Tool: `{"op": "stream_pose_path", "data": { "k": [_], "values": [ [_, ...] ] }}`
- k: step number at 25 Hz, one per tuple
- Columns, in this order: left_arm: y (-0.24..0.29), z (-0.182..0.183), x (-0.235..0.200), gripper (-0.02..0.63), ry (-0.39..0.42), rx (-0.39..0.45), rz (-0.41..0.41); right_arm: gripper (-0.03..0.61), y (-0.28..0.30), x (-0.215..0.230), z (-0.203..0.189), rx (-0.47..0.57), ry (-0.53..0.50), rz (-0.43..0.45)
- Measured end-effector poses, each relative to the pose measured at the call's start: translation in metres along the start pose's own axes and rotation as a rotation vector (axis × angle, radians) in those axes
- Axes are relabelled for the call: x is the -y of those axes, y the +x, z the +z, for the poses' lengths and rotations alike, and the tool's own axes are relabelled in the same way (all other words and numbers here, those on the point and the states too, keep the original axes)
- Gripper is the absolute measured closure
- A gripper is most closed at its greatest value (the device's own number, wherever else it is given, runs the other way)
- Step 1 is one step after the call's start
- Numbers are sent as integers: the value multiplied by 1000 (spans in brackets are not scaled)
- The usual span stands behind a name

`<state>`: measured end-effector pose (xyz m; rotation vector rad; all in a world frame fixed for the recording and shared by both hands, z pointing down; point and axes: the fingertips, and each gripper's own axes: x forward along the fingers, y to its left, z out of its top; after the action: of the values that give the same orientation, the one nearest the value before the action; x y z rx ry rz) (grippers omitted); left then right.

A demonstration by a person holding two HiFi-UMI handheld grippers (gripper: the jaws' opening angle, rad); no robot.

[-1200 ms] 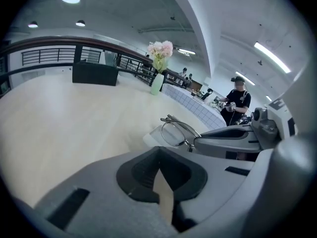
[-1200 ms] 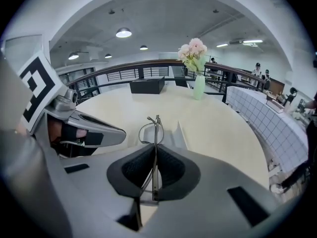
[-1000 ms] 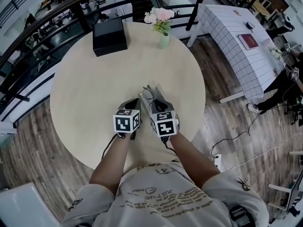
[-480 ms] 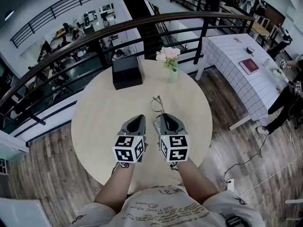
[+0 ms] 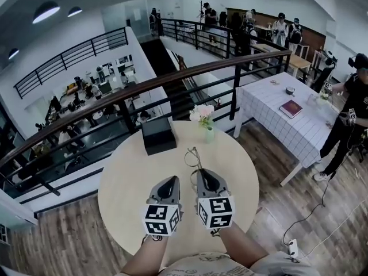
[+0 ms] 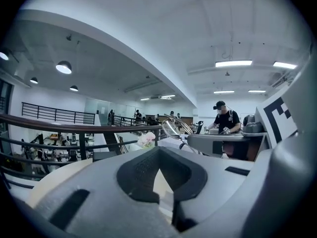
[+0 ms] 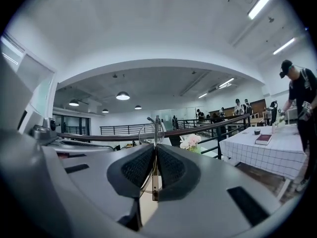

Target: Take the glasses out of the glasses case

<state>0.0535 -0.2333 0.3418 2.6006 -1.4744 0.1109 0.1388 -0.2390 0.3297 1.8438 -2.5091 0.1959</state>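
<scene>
- Over the near edge of the round tabletop, the person's two forearms enter from the bottom of the head view, each hand carrying one gripper. The grippers sit side by side and close together, and both point away from the person.
- The left gripper has its jaw tips brought together. The left gripper view shows only pale tabletop in the narrow gap behind the tips. Nothing is held.
- The right gripper is clamped on the glasses. In the right gripper view, one thin metal temple arm runs between the ribbed pads, which press on it from both sides.
- The glasses stick out beyond the right jaw tips, clear of the tabletop and above its middle. The round lenses and wire frame stand upright ahead of the gripper.
- At the far edge of the tabletop, to the left, a black box lies flat.
- At the far edge, to the right of the box, a small vase of pale pink flowers stands upright.
- Beyond the table, a dark railing curves across the view, with a lower floor visible behind it.
- To the far right, a table with a white checked cloth carries a red book. A person in dark clothing stands beside it.
</scene>
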Motion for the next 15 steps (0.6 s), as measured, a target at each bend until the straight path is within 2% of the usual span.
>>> {"op": "stream_pose_path", "data": {
  "k": [4, 10, 15],
  "values": [
    [-20, 1, 9, 606, -7, 33, -11, 552, -26, -2, 2, 35, 6, -4],
    [-22, -5, 3, 606, -8, 24, -26, 552, -30, -6, -7, 25, -19, -16],
    [-16, 11, -7, 606, 13, 38, -38, 552, -15, -8, -3, 15, -15, -17]
  ]
}}
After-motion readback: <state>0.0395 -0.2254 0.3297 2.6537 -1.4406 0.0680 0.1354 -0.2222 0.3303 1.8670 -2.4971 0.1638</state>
